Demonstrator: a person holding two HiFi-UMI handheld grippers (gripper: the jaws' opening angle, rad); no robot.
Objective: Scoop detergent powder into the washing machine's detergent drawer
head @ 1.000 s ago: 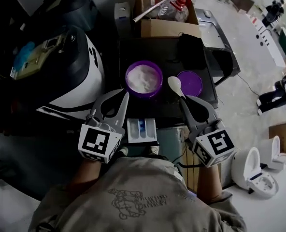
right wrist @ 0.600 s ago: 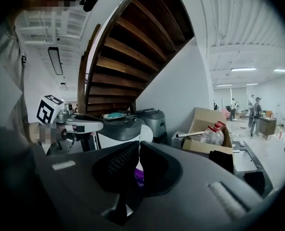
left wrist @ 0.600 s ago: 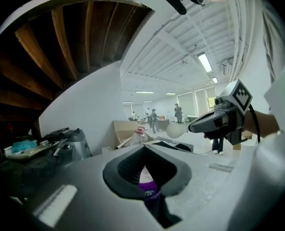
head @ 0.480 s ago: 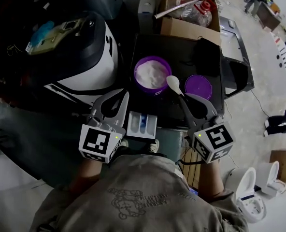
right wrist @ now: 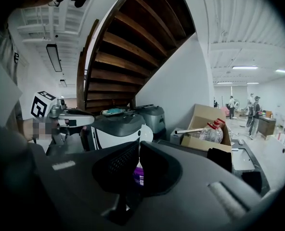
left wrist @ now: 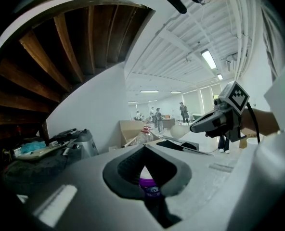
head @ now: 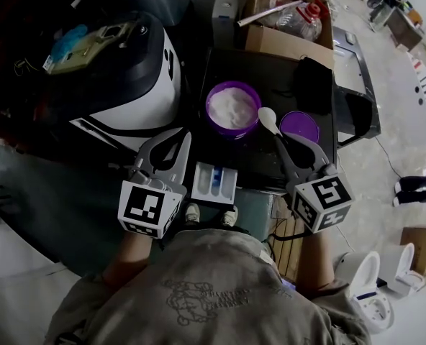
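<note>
A purple tub [head: 232,106] of white detergent powder stands on the dark top of the machine [head: 270,85]. Its purple lid [head: 299,126] lies to the right of it. My right gripper [head: 277,137] is shut on the handle of a white spoon [head: 268,119]. The spoon's bowl hovers by the tub's right rim, between tub and lid. My left gripper [head: 186,141] is shut with nothing in it, just left of the tub's near side. The white detergent drawer [head: 215,183], with a blue part inside, sticks out between the two grippers. The tub [left wrist: 149,186] also shows through the left jaws.
A black-and-white appliance [head: 127,85] stands at the left. A cardboard box [head: 285,27] holding a plastic bottle [head: 304,19] sits at the back, and a black object [head: 314,74] lies beside it. White toilets [head: 364,290] stand on the floor at the right.
The head view has shifted, so the tub and box sit further right in the frame. The spoon's bowl has drawn slightly closer to the tub's rim. Both grippers keep their hold.
</note>
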